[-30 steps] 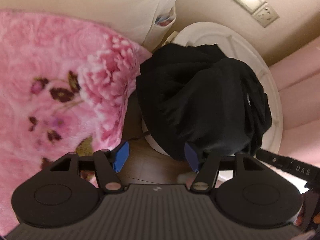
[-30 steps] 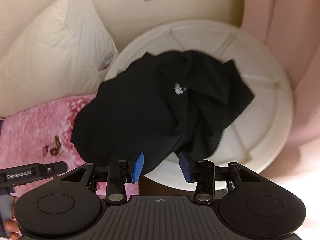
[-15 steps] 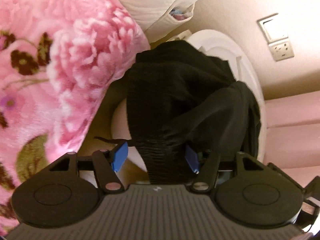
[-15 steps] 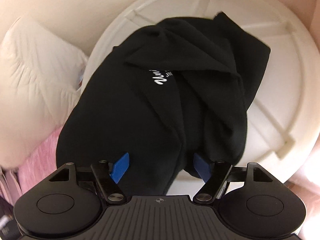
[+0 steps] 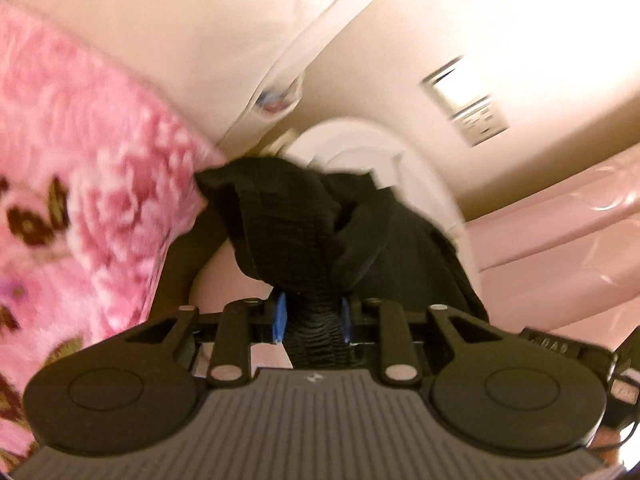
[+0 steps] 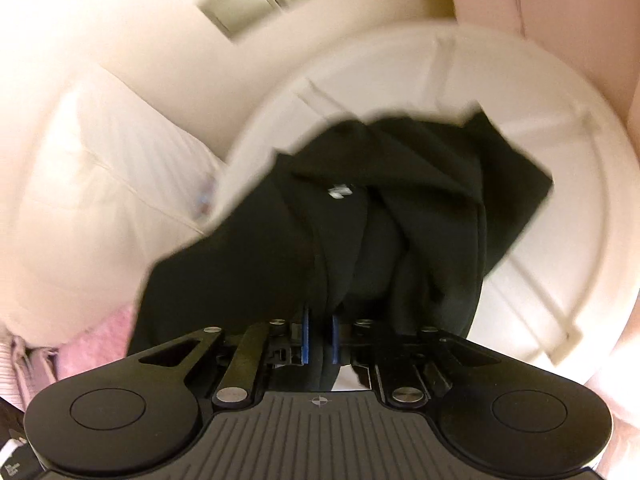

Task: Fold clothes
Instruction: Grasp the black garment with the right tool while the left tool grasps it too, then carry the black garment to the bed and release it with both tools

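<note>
A crumpled black garment [image 6: 400, 216] with a small white print lies bunched on a round white table [image 6: 580, 184]. In the right wrist view my right gripper [image 6: 320, 334] is closing, its blue pads pinched on a fold of the black cloth at the near edge. In the left wrist view the same black garment [image 5: 304, 220] shows a ribbed band running down between the blue pads of my left gripper [image 5: 312, 316], whose jaws are closing and press on that band. Both views are blurred by motion.
A pink flowered blanket [image 5: 80, 208] fills the left side, with a white pillow [image 6: 100, 184] behind it. A wall with a switch plate and socket [image 5: 464, 100] stands behind the table [image 5: 400, 164]. Pink curtain folds [image 5: 560, 232] hang at the right.
Both grippers went from wide open to closed on the black garment. The ribbed band now sits gathered in the left jaws, and the cloth has bunched up toward both grippers.
</note>
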Motion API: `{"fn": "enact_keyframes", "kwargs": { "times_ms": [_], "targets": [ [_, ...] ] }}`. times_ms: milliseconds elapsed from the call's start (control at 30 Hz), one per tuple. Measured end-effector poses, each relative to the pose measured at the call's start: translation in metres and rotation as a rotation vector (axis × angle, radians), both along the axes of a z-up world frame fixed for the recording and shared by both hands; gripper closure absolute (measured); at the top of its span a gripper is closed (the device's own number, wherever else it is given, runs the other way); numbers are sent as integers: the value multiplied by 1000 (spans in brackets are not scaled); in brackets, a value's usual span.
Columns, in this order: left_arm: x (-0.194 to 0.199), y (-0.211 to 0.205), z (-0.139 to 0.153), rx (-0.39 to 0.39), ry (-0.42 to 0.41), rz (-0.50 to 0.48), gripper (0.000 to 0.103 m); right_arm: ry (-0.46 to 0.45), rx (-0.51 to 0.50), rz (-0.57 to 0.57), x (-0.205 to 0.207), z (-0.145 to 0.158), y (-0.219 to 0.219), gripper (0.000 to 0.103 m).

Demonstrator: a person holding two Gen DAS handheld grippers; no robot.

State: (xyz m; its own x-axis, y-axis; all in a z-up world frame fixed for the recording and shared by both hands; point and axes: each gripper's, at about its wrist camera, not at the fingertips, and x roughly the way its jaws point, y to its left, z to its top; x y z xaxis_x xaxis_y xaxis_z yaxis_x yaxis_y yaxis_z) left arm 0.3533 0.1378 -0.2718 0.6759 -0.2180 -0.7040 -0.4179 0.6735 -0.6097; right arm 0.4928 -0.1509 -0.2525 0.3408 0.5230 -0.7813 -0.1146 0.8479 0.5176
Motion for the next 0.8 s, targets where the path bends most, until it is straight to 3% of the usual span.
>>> {"fn": "enact_keyframes", "kwargs": {
  "times_ms": [233, 367, 567, 800],
  "targets": [
    [-41, 24, 93, 115, -227, 59, 82, -266, 102, 129, -35, 90, 30, 95],
    [-107, 38, 139, 189, -321, 160, 82, -383, 176, 268, -72, 138, 61, 95],
    [-276, 43, 210, 328, -424, 429, 82, -491, 343, 536, -159, 202, 123, 95],
    [-486, 23, 303, 576, -400, 726, 82, -437, 610, 858, -309, 255, 199, 95]
  ]
}}
